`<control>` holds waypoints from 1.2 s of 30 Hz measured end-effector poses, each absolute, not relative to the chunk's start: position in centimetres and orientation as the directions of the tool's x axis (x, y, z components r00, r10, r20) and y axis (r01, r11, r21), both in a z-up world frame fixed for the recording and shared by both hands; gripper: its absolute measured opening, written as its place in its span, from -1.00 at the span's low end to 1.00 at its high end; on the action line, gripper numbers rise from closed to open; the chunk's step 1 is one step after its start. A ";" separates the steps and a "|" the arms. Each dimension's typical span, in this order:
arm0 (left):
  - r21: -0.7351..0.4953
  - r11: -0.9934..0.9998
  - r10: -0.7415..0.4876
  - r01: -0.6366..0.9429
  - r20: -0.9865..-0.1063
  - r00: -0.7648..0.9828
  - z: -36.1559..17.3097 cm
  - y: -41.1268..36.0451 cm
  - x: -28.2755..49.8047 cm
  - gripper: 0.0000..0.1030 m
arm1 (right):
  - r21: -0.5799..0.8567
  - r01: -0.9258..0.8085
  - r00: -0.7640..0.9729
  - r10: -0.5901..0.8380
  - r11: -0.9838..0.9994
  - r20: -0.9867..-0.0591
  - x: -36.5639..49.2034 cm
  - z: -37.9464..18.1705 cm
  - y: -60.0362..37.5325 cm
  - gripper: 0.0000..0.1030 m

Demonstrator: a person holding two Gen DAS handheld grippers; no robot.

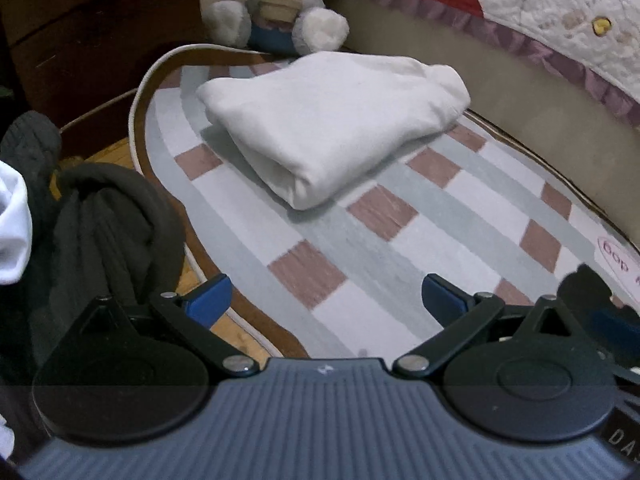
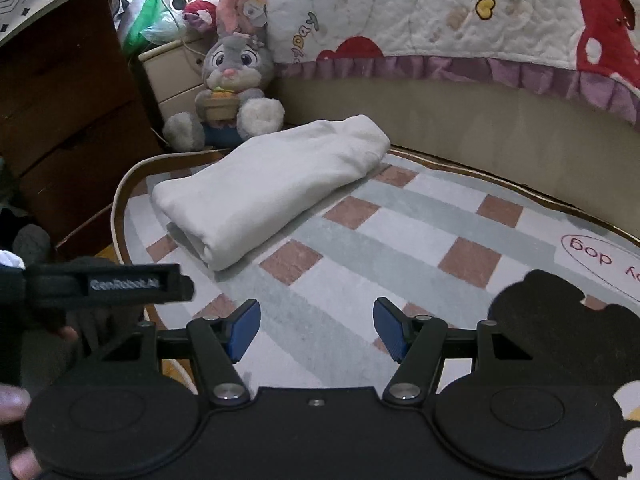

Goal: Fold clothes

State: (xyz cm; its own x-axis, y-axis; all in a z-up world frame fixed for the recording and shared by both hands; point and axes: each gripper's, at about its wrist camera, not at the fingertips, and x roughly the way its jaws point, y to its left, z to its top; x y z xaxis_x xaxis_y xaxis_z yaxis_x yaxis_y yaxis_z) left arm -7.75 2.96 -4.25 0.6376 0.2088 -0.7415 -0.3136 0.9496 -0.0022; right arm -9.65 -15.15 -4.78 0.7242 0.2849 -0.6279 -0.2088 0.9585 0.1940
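A folded white cloth garment (image 1: 328, 128) lies on a grey, white and brown checked rug (image 1: 360, 248), just before a grey plush rabbit (image 1: 288, 4). Nearer the viewer than the garment, the left gripper (image 1: 326, 300) and right gripper (image 2: 316, 328) hover with blue-padded fingers (image 2: 244, 330) apart, holding nothing.

Both tools have black linkage arms with silver rivets and blue ribbed fingers (image 1: 211, 298), the left gripper (image 1: 327, 298) on a ridged blue-grey body, the right gripper (image 2: 316, 330) on a black one (a "GenRobot.AI" label (image 2: 124, 284) shows beside it).
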 end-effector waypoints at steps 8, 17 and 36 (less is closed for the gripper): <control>-0.015 0.945 0.209 -0.326 -0.739 0.641 -4.5 2.2 -9.6 1.00 | 0.132 -0.210 0.747 0.246 0.969 -0.618 -10.9 -3.7 -14.7 0.32; -0.005 0.936 0.246 -0.351 -0.705 0.666 -3.9 2.0 -10.4 1.00 | 0.106 -0.192 0.752 0.216 0.976 -0.623 -11.7 -3.0 -14.0 0.41; -0.001 0.936 0.259 -0.352 -0.674 0.691 -4.0 1.8 -10.6 1.00 | 0.097 -0.136 0.755 0.166 0.986 -0.634 -11.3 -3.5 -14.1 0.42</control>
